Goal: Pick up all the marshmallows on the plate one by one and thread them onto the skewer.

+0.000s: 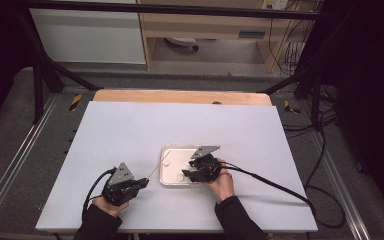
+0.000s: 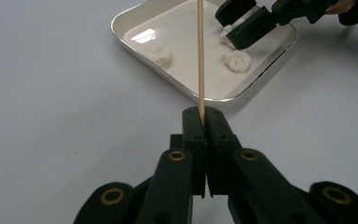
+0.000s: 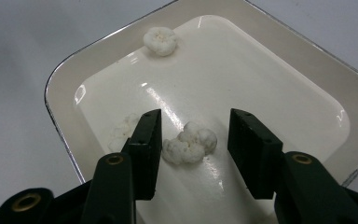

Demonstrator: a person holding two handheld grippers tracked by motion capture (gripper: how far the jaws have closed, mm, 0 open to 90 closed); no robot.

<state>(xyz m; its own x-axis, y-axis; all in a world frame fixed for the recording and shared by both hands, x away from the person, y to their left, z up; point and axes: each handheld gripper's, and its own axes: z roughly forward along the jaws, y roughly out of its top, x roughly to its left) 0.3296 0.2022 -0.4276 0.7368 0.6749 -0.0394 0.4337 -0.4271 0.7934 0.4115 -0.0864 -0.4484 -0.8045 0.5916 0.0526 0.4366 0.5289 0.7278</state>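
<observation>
My right gripper is down in the tray, and its jaws are part way in. A white popcorn piece sits between the two jaws. The left jaw is just beside it, and the right jaw is apart from it, so nothing is held yet.

I think the piece could go wrong in a few ways. It is soft and puffy, so if I squeeze too hard it could crumble. The tray floor is shiny and smooth, so if one jaw pushes first, the piece could slide away or pop out. Another piece lies just behind the left jaw, and I could bump it too.

My left gripper is shut tight on a thin wooden stick. The stick points up over the tray, near my right gripper. If either hand drifts, the stick could knock the other gripper or poke a piece. It is thin, so a hard bump could snap it or twist it in the grip.

The tray rests loose on the white counter, so a hard push could make it slide.
</observation>
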